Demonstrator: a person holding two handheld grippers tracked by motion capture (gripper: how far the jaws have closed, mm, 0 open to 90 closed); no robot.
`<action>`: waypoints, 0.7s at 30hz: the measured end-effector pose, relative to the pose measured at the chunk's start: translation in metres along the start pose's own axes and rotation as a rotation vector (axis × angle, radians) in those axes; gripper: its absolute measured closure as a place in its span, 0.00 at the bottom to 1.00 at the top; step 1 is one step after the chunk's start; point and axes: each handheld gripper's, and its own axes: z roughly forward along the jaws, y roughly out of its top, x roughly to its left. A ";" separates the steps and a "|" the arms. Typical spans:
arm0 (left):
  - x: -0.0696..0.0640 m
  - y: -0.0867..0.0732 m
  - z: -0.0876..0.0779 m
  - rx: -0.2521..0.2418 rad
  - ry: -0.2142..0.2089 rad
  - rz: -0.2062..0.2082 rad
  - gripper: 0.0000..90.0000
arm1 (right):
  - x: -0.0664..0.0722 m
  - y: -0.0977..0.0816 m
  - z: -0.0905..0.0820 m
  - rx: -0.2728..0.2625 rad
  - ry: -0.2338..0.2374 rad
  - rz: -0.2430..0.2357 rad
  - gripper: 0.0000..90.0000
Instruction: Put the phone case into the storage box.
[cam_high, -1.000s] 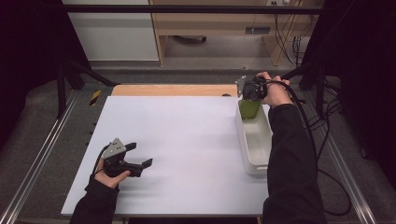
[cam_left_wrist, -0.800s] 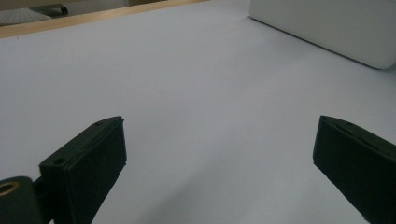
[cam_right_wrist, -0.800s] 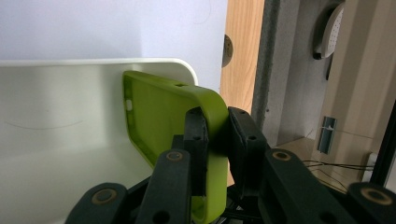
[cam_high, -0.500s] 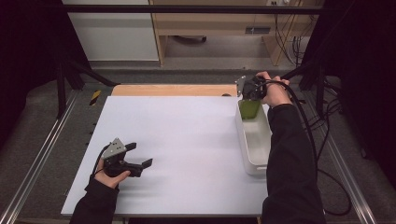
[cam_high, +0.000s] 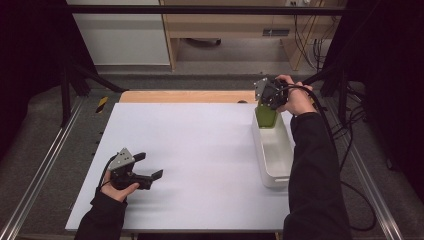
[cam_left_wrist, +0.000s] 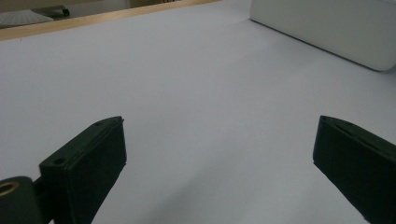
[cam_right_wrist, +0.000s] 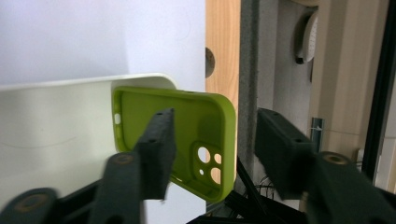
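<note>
Right gripper has just been opening its jaws, now apart astride the green case, which leans in the far end of the white bin; left gripper, wide and empty, sits well apart at near left.

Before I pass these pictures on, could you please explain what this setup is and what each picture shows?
A person sits at a white table holding a hand-held two-jaw tool in each hand. One picture looks down from above; the other two come from small cameras riding on each tool, looking along its black jaws. The left tool rests on the table, open, with nothing between its jaws. The right tool is over the far end of a white tray. Its jaws have just been opening, and a green phone case leans in the tray with its edge between them, apparently released.
</note>
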 end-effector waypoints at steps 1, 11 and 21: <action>0.000 0.000 0.000 -0.001 0.000 0.000 0.03 | 0.000 0.000 -0.002 -0.003 -0.006 0.013 0.47; -0.001 0.000 0.000 0.006 0.005 0.008 0.03 | 0.011 0.006 -0.033 -0.081 0.031 0.213 0.24; -0.002 0.000 0.001 0.009 0.008 0.015 0.03 | 0.043 -0.002 -0.059 -0.294 -0.030 0.425 0.14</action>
